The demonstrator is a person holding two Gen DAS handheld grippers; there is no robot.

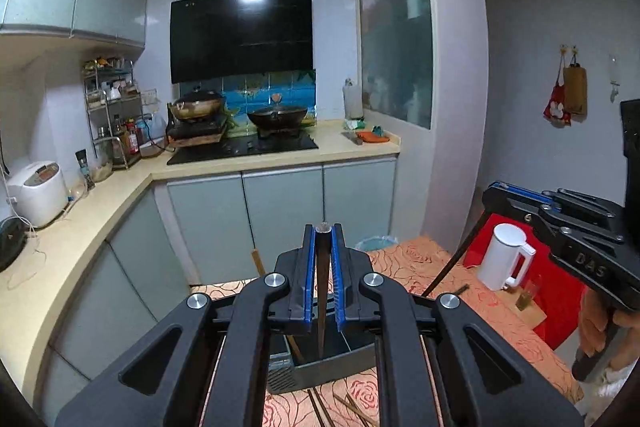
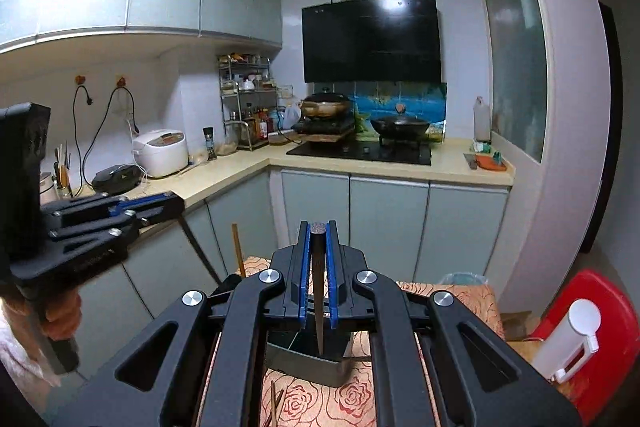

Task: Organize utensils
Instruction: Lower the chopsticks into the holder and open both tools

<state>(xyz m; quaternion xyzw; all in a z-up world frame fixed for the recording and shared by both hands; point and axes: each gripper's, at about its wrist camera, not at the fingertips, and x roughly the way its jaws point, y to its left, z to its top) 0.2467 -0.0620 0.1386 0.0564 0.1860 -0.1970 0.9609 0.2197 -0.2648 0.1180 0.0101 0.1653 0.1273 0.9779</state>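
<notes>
Here, both grippers are hanging above a surface (image 1: 404, 263) covered in a rose-patterned cloth, and each is carrying one dark chopstick. At about nine o'clock of the pair, the left gripper (image 1: 323, 239) is keeping its blue-padded fingers (image 1: 309, 267) clamped on a chopstick (image 1: 322, 307), whose round butt end is peeking out at the fingertips while the tapering shaft is pointing down toward a dark utensil holder (image 1: 320, 371) standing on the cloth at six o'clock of the gripper. Moving right, toward three o'clock, the right gripper (image 2: 318, 239) is likewise holding its fingers pressed together on a second chopstick (image 2: 318, 307), its tip hanging just over the holder's open slot.

More chopsticks (image 1: 352, 407) are lying loose on the cloth at the near edge, and a paler one (image 2: 238, 251) is standing up at ten o'clock of the right gripper. A white kettle (image 1: 502, 255) is sitting well off to the right.

These sticks are looking light, stiff and smooth, so they are likely to swivel or slip in a pinch; taking hold near the thick butt end, as both grips are doing, is probably giving the steadiest control for lowering the thin tip into the holder.
</notes>
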